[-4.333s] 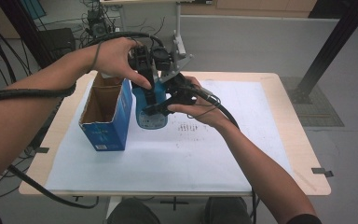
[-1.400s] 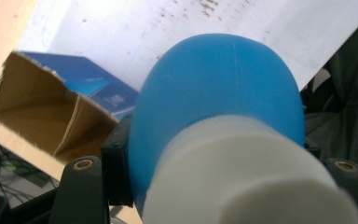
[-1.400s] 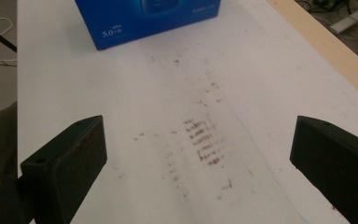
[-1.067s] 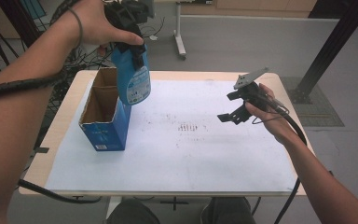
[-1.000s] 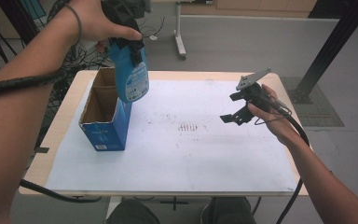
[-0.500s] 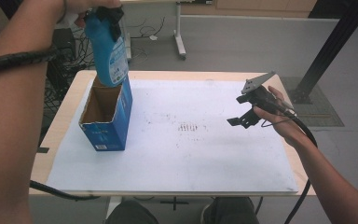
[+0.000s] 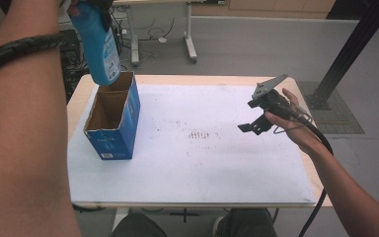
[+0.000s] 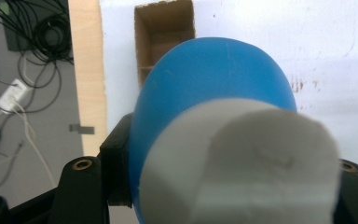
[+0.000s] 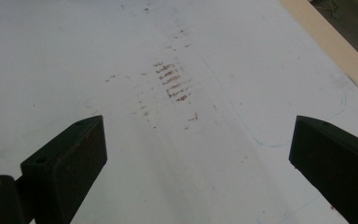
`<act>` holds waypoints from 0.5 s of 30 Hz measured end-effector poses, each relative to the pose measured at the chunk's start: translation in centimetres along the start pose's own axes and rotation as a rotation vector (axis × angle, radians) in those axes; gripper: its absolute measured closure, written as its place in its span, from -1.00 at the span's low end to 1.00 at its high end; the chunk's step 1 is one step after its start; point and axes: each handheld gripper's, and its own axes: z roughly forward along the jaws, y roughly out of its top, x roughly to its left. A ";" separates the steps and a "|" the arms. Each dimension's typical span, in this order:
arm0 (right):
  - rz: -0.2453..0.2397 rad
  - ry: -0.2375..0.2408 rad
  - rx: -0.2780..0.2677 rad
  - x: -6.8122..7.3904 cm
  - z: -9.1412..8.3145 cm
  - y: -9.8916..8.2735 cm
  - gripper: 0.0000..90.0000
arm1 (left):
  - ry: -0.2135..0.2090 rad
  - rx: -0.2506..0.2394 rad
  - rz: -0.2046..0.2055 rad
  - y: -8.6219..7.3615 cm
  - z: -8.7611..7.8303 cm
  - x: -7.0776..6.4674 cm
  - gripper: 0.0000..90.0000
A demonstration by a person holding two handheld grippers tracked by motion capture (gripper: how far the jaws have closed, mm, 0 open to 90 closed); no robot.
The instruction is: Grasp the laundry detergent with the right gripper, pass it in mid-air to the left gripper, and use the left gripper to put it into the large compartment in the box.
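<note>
- left gripper (image 8: 214, 186), raised at the far-left of the high view, is clamped on the neck end of the blue bottle (image 7: 98, 44); its jaws press the bottle's flanks just below the white cap (image 8: 242, 163)
- the blue bottle hangs base-down with its long axis near upright, tilted a little; its base sits above the far end of the open box (image 7: 113, 118) and is not yet inside
- in the left gripper view the brown mouth of the box lies straight ahead, along the bottle's own axis but somewhat off to the left; by my reading the coming move is a small shift sideways, then a straight descent into the opening
- the box stands upright near the left edge of the counter (image 7: 256, 173)
- right gripper (image 7: 251, 126) hovers well apart over the right side, jaws wide and empty; the left hand is plainly the nearer one
</note>
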 end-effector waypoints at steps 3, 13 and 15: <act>-0.005 -0.005 -0.008 0.1 -0.3 0.1 -0.91 | 0.001 -0.006 -0.023 0.0 0.2 0.4 -0.17; -0.001 -0.004 -0.003 0.0 -0.6 -0.6 -0.91 | 0.012 0.012 -0.096 0.0 0.8 1.2 -0.17; -0.002 -0.006 -0.002 0.0 -0.6 -0.6 -0.91 | 0.006 0.007 -0.109 0.0 0.8 1.4 -0.17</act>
